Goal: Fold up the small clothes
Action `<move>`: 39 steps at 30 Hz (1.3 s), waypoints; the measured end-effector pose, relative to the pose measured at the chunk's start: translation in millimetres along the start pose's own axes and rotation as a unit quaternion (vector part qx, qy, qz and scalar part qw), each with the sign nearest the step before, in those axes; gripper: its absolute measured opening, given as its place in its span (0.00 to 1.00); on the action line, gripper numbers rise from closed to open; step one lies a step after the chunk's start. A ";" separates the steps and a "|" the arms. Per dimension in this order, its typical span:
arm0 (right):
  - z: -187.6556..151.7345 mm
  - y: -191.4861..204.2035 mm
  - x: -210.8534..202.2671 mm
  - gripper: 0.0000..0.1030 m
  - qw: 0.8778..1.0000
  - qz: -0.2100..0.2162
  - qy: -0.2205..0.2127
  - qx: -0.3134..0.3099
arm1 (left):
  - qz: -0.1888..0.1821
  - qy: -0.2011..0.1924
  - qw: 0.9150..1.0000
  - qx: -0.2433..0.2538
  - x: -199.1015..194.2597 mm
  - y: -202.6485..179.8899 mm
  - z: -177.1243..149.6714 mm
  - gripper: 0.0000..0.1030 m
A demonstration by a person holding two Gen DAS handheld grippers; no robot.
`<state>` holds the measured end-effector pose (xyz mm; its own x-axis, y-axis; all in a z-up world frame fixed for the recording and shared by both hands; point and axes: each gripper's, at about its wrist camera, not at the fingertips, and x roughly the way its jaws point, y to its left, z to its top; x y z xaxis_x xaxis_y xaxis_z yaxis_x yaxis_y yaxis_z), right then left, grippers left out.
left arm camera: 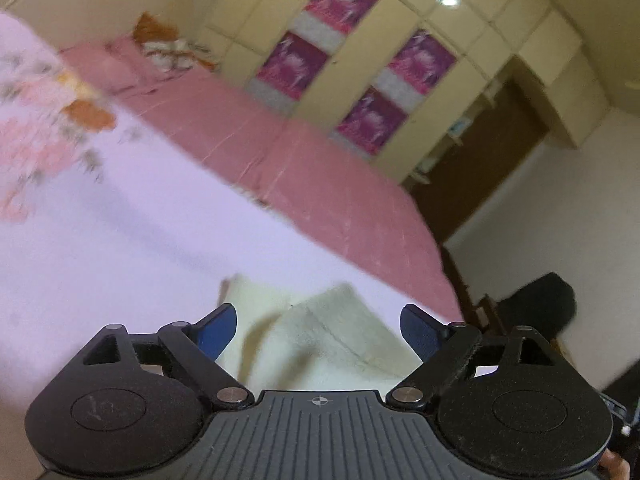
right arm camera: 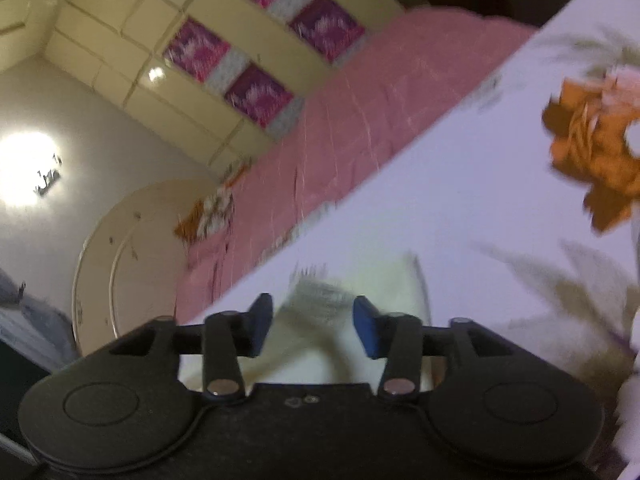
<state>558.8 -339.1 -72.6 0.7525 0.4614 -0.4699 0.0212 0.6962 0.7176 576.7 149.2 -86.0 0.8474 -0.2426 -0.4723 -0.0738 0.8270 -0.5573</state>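
Left wrist view: the left tool (left arm camera: 318,330) stands wide, its blue pads (left arm camera: 218,330) well apart and gripping nothing. Between and just beyond the fingers lies a cream cloth (left arm camera: 320,332), partly folded, with one flap turned over another. It rests on a pale lilac sheet (left arm camera: 140,240) printed with blurred pink and orange flowers. Beyond the sheet's edge runs a pink bedspread (left arm camera: 300,160), with an orange and white pillow (left arm camera: 168,46) at its far end. Behind the bed stands a cream wardrobe (left arm camera: 460,40) with magenta panels. A dark door (left arm camera: 480,160) shows at the right.

Right wrist view: the right tool (right arm camera: 312,326) is moderately open, jaws parted, nothing between the pads (right arm camera: 366,330). The cloth (right arm camera: 320,328) lies just ahead of the fingers on the sheet (right arm camera: 460,200), blurred at its far edge. An orange flower print (right arm camera: 592,152) marks the sheet at right. The bedspread (right arm camera: 360,120), a round cream headboard (right arm camera: 128,260) and the wardrobe (right arm camera: 140,40) lie beyond. A bright lamp (right arm camera: 28,168) glares on the wall at left.
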 end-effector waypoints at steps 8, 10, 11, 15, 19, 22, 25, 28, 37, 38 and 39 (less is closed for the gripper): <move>-4.6 8.4 -2.3 0.39 0.994 -0.030 0.021 -0.103 | 0.044 0.067 0.989 0.121 23.6 -16.4 -5.6 0.49; -10.1 14.3 2.9 0.37 0.989 -0.047 0.037 -0.132 | 0.057 0.082 0.985 0.144 29.2 -21.2 -10.6 0.45; -11.7 16.9 1.1 0.36 0.987 -0.055 0.044 -0.143 | 0.064 0.086 0.982 0.156 30.9 -25.1 -13.2 0.34; -23.5 30.1 12.1 0.11 0.974 -0.101 0.063 -0.191 | 0.073 0.080 0.977 0.184 28.5 -34.4 -19.5 0.05; -27.9 41.1 1.5 0.04 0.971 -0.101 0.040 -0.213 | 0.063 0.018 0.979 0.193 3.6 -44.1 -19.9 0.03; -27.9 46.3 -14.6 0.04 0.969 -0.086 0.011 -0.231 | 0.057 -0.017 0.978 0.199 -7.6 -46.1 -15.9 0.03; -27.8 47.5 -22.5 0.04 0.968 -0.082 -0.010 -0.239 | 0.057 -0.015 0.979 0.197 -0.7 -42.5 -12.8 0.03; -23.0 40.0 -14.6 0.04 0.969 -0.093 -0.006 -0.228 | 0.075 0.009 0.978 0.195 16.5 -39.9 -16.2 0.03; -25.1 35.3 14.8 0.16 0.957 -0.155 0.037 -0.240 | 0.123 -0.049 0.976 0.174 4.2 -34.5 -31.5 0.70; -27.0 43.2 11.4 0.23 0.953 -0.165 0.023 -0.254 | 0.112 -0.077 0.974 0.184 -6.0 -45.3 -34.3 0.78; -30.0 54.7 7.2 0.25 0.947 -0.161 0.001 -0.278 | 0.081 -0.079 0.973 0.201 -8.9 -59.5 -37.9 0.78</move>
<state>545.7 -281.2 -52.1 0.7651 0.1760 -0.6193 -0.0997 0.9827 0.1561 553.6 82.9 -74.5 0.9143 -0.0389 -0.4032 -0.0276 0.9871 -0.1577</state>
